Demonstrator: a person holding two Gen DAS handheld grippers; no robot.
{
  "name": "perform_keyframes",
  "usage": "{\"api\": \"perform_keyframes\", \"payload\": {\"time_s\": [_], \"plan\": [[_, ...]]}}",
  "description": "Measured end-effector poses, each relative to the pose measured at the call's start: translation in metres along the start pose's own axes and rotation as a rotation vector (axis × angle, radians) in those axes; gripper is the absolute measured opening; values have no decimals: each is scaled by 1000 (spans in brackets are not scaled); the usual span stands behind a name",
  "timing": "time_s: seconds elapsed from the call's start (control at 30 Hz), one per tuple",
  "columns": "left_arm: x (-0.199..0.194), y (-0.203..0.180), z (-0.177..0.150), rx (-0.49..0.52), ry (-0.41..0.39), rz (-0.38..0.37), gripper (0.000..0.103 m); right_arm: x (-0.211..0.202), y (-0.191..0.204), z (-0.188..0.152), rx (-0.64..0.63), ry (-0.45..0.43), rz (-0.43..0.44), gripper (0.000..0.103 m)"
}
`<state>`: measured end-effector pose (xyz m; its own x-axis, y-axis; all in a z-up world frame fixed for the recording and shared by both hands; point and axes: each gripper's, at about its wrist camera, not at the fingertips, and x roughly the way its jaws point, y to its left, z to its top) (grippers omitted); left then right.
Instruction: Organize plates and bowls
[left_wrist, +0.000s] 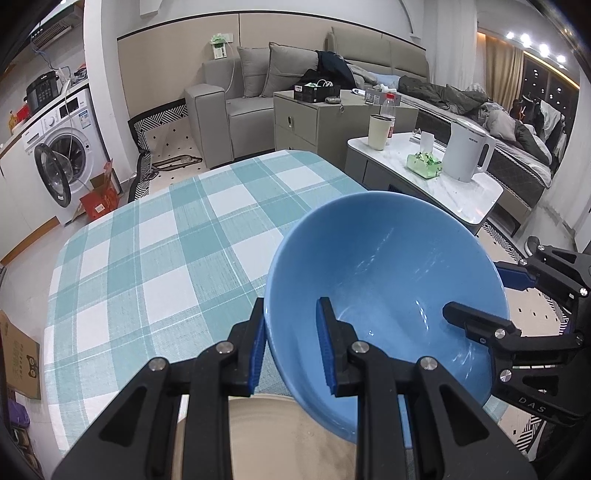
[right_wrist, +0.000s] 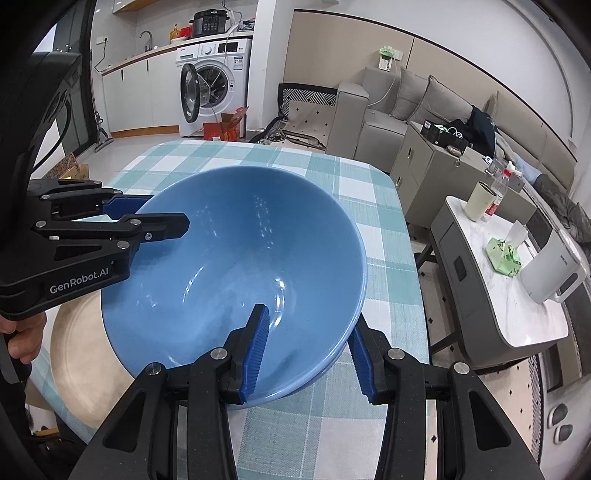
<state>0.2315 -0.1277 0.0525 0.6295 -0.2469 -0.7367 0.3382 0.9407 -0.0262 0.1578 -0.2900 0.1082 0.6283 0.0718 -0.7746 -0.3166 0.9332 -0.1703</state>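
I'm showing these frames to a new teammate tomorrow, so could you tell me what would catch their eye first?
First, the big blue bowl, gripped on opposite sides of its rim by the left gripper and the right gripper, one finger inside and one outside each. It sits tilted above a beige plate on the teal checked tablecloth. Beyond, a white kettle stands on a marble side table.

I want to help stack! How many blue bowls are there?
2, I think. The top blue bowl is held by both grippers; the rim of a second one peeks out right underneath it. More could be hidden in the stack.
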Motion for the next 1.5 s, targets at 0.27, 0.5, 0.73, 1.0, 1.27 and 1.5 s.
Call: {"api": "perform_keyframes", "payload": {"time_s": [0.27, 0.5, 0.73, 1.0, 1.27, 1.5], "plan": [[7, -5, -2, 18, 9, 20, 24, 6, -2, -2, 5, 16, -7, 43], [11, -7, -2, 28, 15, 31, 24, 12, -3, -5, 3, 26, -19, 43], [19, -9, -5, 43, 24, 51, 24, 15, 1, -6, -6, 33, -41, 43], [25, -12, -7, 53, 35, 66, 24, 25, 7, -10, -37, 51, -97, 43], [30, -12, -9, 58, 45, 77, 24, 32, 10, -12, -60, 62, -139, 43], [33, -13, -10, 62, 53, 78, 24, 37, 12, -14, -63, 73, -150, 43]]}}
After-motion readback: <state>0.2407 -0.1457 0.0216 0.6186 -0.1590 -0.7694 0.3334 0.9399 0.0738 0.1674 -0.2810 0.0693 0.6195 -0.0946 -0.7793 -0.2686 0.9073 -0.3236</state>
